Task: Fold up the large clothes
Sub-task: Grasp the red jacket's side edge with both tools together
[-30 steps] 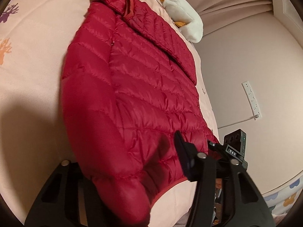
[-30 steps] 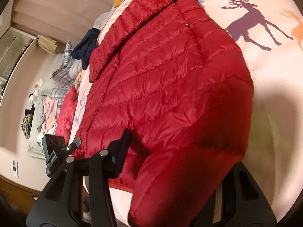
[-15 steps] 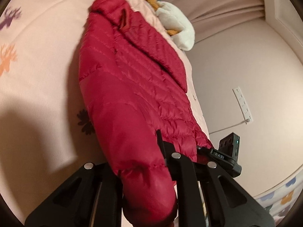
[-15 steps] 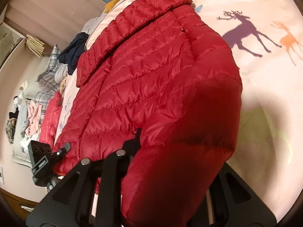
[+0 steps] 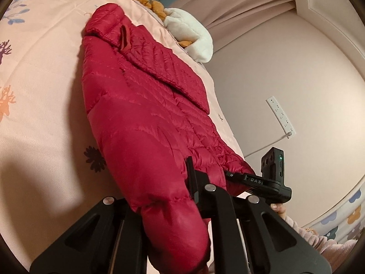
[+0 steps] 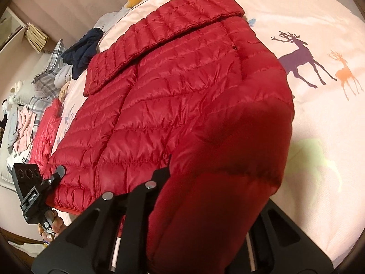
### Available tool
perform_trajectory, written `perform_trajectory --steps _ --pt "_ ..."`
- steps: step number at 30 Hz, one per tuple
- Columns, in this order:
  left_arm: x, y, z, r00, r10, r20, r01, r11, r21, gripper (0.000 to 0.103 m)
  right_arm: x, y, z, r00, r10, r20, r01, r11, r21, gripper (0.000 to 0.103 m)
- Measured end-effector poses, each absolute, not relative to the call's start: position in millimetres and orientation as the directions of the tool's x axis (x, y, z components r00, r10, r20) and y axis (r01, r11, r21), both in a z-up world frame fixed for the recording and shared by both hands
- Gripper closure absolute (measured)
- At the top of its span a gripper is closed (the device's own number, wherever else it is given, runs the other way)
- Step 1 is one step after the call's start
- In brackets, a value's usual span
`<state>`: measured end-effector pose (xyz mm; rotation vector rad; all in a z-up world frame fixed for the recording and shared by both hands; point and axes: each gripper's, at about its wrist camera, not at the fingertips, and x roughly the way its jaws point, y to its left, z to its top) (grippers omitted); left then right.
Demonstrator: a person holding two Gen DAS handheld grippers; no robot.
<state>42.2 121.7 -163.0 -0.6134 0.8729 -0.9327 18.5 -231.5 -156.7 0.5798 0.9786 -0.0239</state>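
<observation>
Where deer dot it, bedsheet (image 6: 319,18) bears jacket (image 6: 178,86).

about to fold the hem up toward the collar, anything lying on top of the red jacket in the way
Nothing visible does. Both grippers, left and right, already clamp the red jacket at its near end, and its quilted top is bare up to the collar.

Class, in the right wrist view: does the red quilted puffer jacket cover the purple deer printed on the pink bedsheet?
No: the purple deer shows whole beside the red quilted puffer jacket.

Jacket (image 6: 173,105) spread on bed (image 6: 319,137), clothes pile (image 6: 82,48) behind it, plush toy (image 5: 191,36) beyond collar
</observation>
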Motion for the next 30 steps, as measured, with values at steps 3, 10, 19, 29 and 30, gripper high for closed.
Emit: perform_trajectory --steps 3,10,19,29,30 --pt "38 118 -157 0.312 -0.878 -0.364 0.446 0.473 -0.759 0.093 18 -235 -156 0.569 0.238 -0.787 0.267 0.852 0.450 0.089" --pt "30 107 -137 0.305 -0.891 -0.336 0.504 0.450 -0.737 0.093 5 -240 -144 0.576 0.248 -0.779 0.242 0.859 0.452 0.089" --pt "22 96 -119 0.285 -0.910 -0.302 0.551 0.413 -0.725 0.093 -14 -238 -123 0.593 0.264 -0.761 0.198 0.868 0.456 0.090" --pt "16 75 -96 0.302 -0.899 -0.319 0.571 0.438 -0.694 0.093 -35 -250 -103 0.657 0.375 -0.654 0.099 0.817 0.568 0.090" --pt "15 74 -96 0.303 -0.897 -0.321 0.572 0.440 -0.692 0.093 -38 -253 -101 0.668 0.392 -0.632 0.084 0.805 0.587 0.091"
